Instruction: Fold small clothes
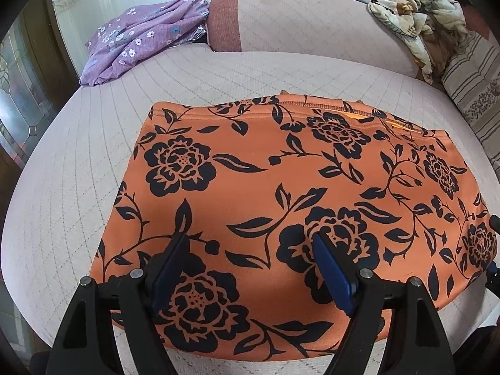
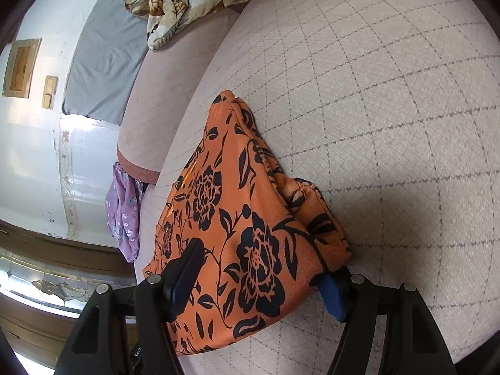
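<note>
The quilted sofa seat (image 1: pixel 78 162) carries everything here, pale with a grey diamond stitch, and its flat firmness is what makes a clean fold possible.

On it lies the orange floral garment (image 1: pixel 281 187), spread wide and already doubled, its stitched hem running along the far edge and its near edge close to the seat's front. From the right wrist view, the end of it is bunched into thick layers (image 2: pixel 306 200) rather than lying flat. A purple flowered cloth (image 1: pixel 140 34) sits well apart at the seat's far corner, and a crumpled beige blanket (image 1: pixel 415 22) rests on the backrest; neither is in the way.

The left gripper (image 1: pixel 250 268) hangs over the near edge with its jaws wide apart, nothing between the pads. The right gripper (image 2: pixel 259 284) straddles the garment's near corner, jaws also apart: one finger (image 2: pixel 184 278) sits over the cloth and the other (image 2: pixel 332 293) sits at the cloth's edge, with no pinch visible.

The step in hand looks like taking the near edge for the next fold. To do it well, each pair of jaws should catch all the layers, not only the top one, and at matching points. The bunched end probably needs smoothing first, or the fold will come out lumpy.
</note>
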A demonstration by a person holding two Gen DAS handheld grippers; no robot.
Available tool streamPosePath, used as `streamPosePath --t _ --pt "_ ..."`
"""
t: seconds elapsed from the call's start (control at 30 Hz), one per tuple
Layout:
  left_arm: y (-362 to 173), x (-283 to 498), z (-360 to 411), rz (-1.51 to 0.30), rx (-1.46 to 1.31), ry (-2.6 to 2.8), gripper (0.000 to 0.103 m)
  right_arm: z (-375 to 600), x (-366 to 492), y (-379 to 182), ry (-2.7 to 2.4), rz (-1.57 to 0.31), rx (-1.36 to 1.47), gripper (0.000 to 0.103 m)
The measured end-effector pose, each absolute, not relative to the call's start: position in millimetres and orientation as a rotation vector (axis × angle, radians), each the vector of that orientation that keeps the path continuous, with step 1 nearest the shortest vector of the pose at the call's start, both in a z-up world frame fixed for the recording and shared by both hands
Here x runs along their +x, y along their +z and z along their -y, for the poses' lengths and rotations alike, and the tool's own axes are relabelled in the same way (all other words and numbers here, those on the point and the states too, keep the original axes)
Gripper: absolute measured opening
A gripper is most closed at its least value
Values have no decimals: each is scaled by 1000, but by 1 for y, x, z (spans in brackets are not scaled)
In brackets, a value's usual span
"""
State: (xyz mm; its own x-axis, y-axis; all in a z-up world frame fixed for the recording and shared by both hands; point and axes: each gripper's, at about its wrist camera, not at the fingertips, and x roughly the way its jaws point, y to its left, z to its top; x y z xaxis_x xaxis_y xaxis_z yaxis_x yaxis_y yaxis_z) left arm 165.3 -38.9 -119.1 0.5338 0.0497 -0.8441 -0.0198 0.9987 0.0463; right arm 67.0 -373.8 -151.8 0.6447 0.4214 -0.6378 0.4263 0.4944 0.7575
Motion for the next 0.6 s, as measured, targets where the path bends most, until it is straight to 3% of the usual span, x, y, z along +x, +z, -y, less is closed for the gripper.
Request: streamPosePath --t 0.6 --pt "-132 181 53 -1037 80 24 82 372 80 -149 -26 -929 1020 72"
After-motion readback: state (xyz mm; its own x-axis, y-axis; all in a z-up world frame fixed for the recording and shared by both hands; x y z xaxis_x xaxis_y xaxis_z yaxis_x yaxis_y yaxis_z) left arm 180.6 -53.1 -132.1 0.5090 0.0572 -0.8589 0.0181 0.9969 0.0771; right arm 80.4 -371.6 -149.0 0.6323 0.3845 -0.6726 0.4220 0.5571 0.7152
